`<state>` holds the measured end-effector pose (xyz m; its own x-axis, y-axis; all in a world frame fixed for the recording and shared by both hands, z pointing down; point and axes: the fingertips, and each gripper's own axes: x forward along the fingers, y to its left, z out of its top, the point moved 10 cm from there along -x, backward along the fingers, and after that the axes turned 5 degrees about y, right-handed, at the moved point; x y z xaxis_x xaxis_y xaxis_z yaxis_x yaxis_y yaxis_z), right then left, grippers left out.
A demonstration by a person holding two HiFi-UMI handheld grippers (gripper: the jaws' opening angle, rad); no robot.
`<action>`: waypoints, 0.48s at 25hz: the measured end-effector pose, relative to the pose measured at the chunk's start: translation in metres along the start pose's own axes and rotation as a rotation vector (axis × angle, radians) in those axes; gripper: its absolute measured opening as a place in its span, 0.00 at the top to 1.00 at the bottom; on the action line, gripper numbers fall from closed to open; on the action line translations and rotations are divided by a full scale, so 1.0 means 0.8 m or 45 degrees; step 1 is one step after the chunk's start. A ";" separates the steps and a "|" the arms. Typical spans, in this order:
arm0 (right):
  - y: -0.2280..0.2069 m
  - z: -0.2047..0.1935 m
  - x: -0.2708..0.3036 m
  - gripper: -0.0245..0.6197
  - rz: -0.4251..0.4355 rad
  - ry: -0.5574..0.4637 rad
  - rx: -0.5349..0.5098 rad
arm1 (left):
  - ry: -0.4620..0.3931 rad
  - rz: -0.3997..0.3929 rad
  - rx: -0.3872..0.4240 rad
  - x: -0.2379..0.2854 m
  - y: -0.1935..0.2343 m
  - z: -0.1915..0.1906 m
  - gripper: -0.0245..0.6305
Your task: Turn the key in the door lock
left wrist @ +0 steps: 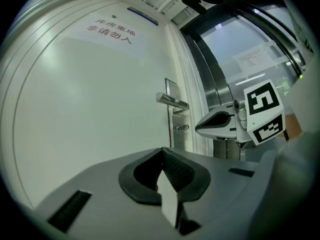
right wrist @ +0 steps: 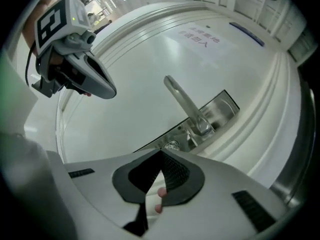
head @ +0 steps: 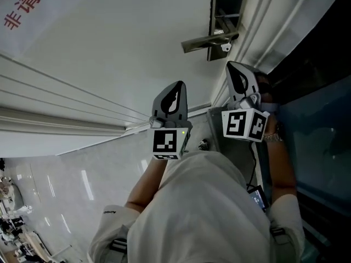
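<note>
A white door (head: 109, 53) carries a steel lock plate (head: 219, 21) with a lever handle (head: 208, 41). Under the handle, the left gripper view shows a small key (left wrist: 182, 127) sticking out of the cylinder. In the right gripper view the handle (right wrist: 186, 104) and cylinder (right wrist: 171, 145) lie just beyond my right gripper (right wrist: 161, 154), which is shut on nothing. My left gripper (left wrist: 162, 151) is also shut and empty, and stands farther from the door. In the head view the left gripper (head: 176, 89) is below and left of the lock, and the right gripper (head: 235, 70) is close under the handle.
Red lettering (left wrist: 110, 31) is printed on the door's upper part. A white door frame (head: 258, 26) and a dark glass panel (head: 312, 92) stand to the right of the lock. A glossy tiled floor (head: 66, 185) lies below.
</note>
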<state>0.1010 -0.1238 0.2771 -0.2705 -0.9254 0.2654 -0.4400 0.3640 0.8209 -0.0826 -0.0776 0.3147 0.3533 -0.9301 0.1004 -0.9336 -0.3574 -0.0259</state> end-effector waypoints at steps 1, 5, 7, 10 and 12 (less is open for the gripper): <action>-0.002 0.002 0.002 0.97 0.002 0.000 -0.048 | -0.001 0.015 -0.002 0.000 -0.001 0.000 0.95; -0.011 0.007 0.010 0.97 -0.067 0.012 -0.184 | -0.032 0.054 0.000 -0.004 -0.005 0.001 0.95; -0.014 0.010 0.014 0.97 -0.084 0.029 -0.222 | -0.042 0.060 -0.018 -0.008 -0.004 0.001 0.95; -0.013 0.012 0.020 0.90 -0.053 0.069 -0.263 | -0.046 0.053 -0.039 -0.011 -0.003 -0.001 0.95; -0.012 0.012 0.026 0.88 -0.055 0.086 -0.307 | -0.050 0.042 -0.033 -0.010 -0.003 0.000 0.95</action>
<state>0.0913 -0.1455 0.2697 -0.1949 -0.9473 0.2541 -0.2305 0.2961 0.9269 -0.0835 -0.0696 0.3137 0.3235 -0.9442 0.0610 -0.9460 -0.3243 -0.0026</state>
